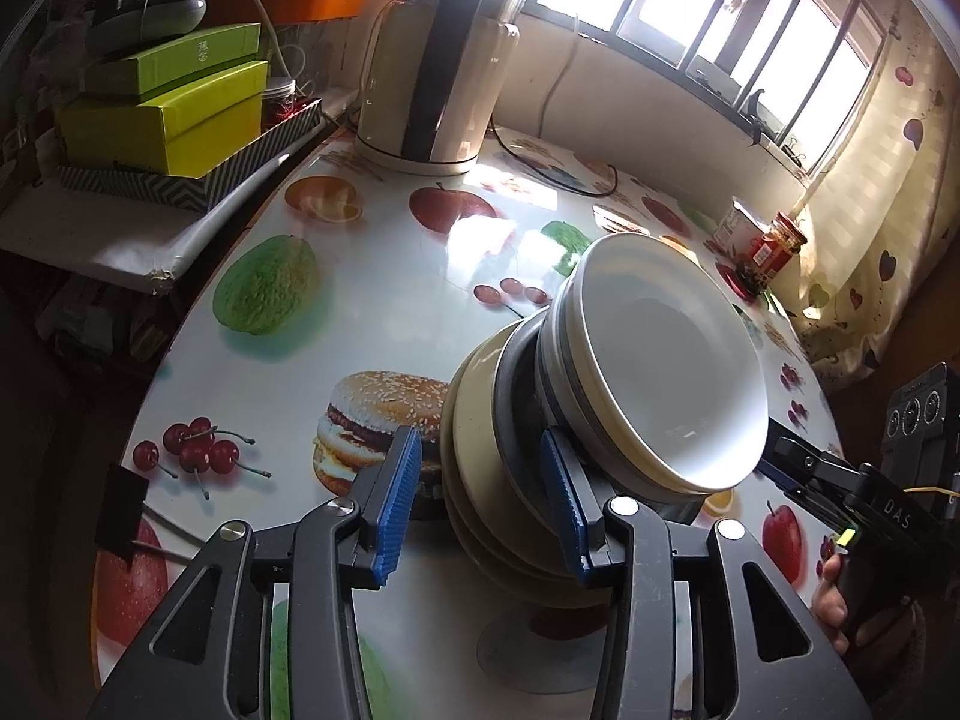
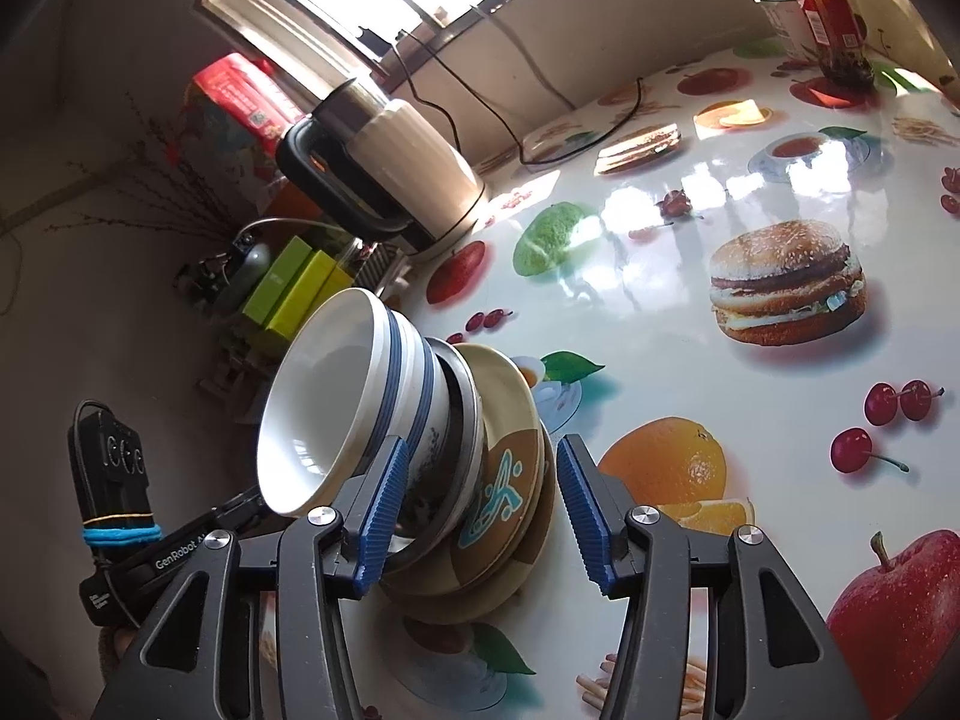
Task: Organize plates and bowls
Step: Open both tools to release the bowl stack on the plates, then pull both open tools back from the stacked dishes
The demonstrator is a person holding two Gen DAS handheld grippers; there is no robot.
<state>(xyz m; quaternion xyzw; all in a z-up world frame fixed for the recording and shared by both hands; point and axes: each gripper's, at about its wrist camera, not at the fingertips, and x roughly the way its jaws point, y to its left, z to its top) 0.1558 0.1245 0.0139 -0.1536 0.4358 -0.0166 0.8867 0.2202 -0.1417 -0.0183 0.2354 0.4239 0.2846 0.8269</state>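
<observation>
Stack (image 1: 600,420) of bowls on plates stands mid-tabletop (image 2: 660,372), between your claws. Left claw (image 1: 480,504) and right claw (image 2: 480,516) are half open, holding nothing. Crockery is heavy, glazed, breakable; grip the bottom plates' rim (image 2: 528,552).

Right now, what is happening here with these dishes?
A person holds a claw in each hand at a stack of dishes on the table. White bowls sit on plates. The left claw and the right claw are both open around the plates' rim, not pressing on it. The stack rests on the table.
</observation>
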